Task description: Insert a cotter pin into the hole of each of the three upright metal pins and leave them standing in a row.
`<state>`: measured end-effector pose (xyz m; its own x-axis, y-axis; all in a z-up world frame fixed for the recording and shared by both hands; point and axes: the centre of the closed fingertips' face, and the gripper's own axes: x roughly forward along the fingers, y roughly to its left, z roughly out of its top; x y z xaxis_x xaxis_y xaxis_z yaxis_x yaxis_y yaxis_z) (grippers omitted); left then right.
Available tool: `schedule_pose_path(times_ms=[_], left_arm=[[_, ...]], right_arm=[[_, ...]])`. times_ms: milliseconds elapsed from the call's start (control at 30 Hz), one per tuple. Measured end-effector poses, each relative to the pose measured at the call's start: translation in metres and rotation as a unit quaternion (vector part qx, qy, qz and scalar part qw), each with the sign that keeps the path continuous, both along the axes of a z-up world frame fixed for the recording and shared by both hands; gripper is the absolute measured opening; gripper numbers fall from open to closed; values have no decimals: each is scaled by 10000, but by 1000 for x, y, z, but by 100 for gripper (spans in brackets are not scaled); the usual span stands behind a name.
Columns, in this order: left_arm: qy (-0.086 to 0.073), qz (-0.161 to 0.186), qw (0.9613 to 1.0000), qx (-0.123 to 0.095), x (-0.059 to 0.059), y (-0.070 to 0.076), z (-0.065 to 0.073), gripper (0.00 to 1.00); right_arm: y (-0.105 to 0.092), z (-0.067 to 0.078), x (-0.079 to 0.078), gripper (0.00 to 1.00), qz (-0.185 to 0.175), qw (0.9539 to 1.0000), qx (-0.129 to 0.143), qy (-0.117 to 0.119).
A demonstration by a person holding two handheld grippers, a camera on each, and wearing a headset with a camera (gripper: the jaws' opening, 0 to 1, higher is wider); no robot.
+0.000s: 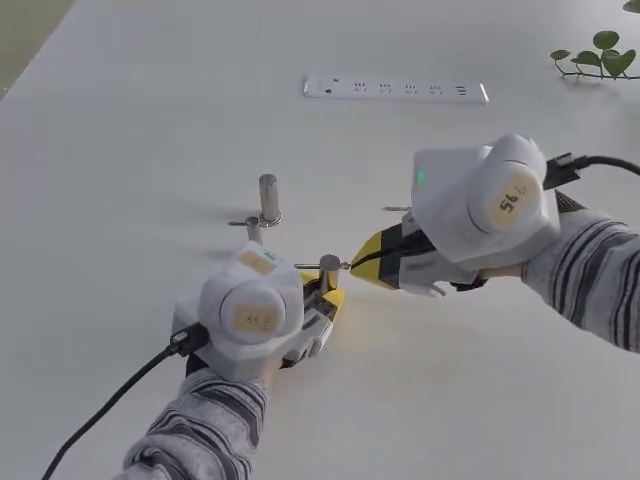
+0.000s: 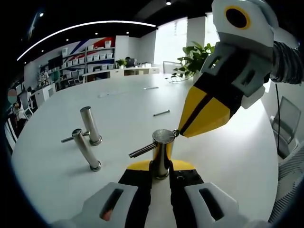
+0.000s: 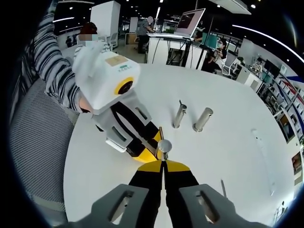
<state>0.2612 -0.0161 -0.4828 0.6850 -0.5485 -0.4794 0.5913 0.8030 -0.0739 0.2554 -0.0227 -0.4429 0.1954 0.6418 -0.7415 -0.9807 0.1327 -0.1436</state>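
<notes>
Three metal pins stand on the white table. My left gripper [image 1: 328,290] [image 2: 161,167] is shut on the nearest pin [image 1: 330,266] [image 2: 162,153] [image 3: 165,145] low on its shaft. A cotter pin [image 1: 310,266] [image 2: 142,151] runs through that pin's head. My right gripper [image 1: 356,263] [image 3: 163,163] is shut on the cotter pin's head end, its yellow jaw tips right at the pin top. A second pin [image 1: 255,230] [image 2: 86,149] [image 3: 179,115] carries a cotter pin [image 1: 240,222] [image 2: 66,139]. The third pin [image 1: 268,198] [image 2: 90,125] [image 3: 203,119] has none that I can see.
A loose cotter pin [image 1: 397,209] [image 2: 161,113] [image 3: 223,187] lies on the table behind the right gripper. A white power strip [image 1: 395,89] lies far back, and a plant sprig [image 1: 600,55] is at the back right corner. Cables trail from both grippers.
</notes>
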Motion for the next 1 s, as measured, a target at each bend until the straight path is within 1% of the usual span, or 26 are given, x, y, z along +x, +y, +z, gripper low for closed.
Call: schedule_pose_path(times_ms=[67, 100, 133, 167, 200, 233, 367, 433, 500, 667, 733, 867, 1000], left_arm=[[24, 23, 10000, -5, 0, 0, 0, 10], [60, 34, 10000, 4, -1, 1, -1, 11], [107, 48, 9999, -16, -1, 2, -3, 13], [132, 77, 9999, -49, -1, 3, -3, 19], [116, 63, 9999, -41, -1, 4, -2, 23], [50, 40, 10000, -64, -1, 5, 1, 25], [-54, -102, 9999, -50, -3, 5, 9, 32], [-58, -176, 9998, -38, -5, 6, 11, 35], [-19, -184, 9998, -50, -8, 9, 14, 37], [-12, -190, 9998, -108, -15, 16, 23, 43], [-1, -162, 9998, -152, -17, 19, 26, 45], [16, -167, 9997, -151, -22, 24, 29, 50], [34, -159, 9998, -150, -25, 30, 31, 56]], right_arm=[[1, 1, -1, 0, -57, 10000, 31, 52], [0, 2, -1, 0, -85, 9999, 33, 47], [0, 2, 0, 0, -114, 9999, 43, 39], [0, 3, 0, 1, -124, 9999, 47, 35], [0, 4, 1, 2, -168, 9998, 60, 27], [0, 5, 2, 3, -182, 9998, 79, 29], [4, 7, 3, 9, -271, 9993, 230, 117], [6, 9, 3, 11, -313, 9989, 285, 182], [9, 10, 2, 13, -302, 9988, 320, 221], [15, 8, 0, 16, -392, 9977, 417, 363], [18, 5, -3, 17, -412, 9971, 430, 468], [22, 0, -3, 17, -418, 9967, 450, 532], [25, -4, -3, 17, -385, 9969, 430, 529]])
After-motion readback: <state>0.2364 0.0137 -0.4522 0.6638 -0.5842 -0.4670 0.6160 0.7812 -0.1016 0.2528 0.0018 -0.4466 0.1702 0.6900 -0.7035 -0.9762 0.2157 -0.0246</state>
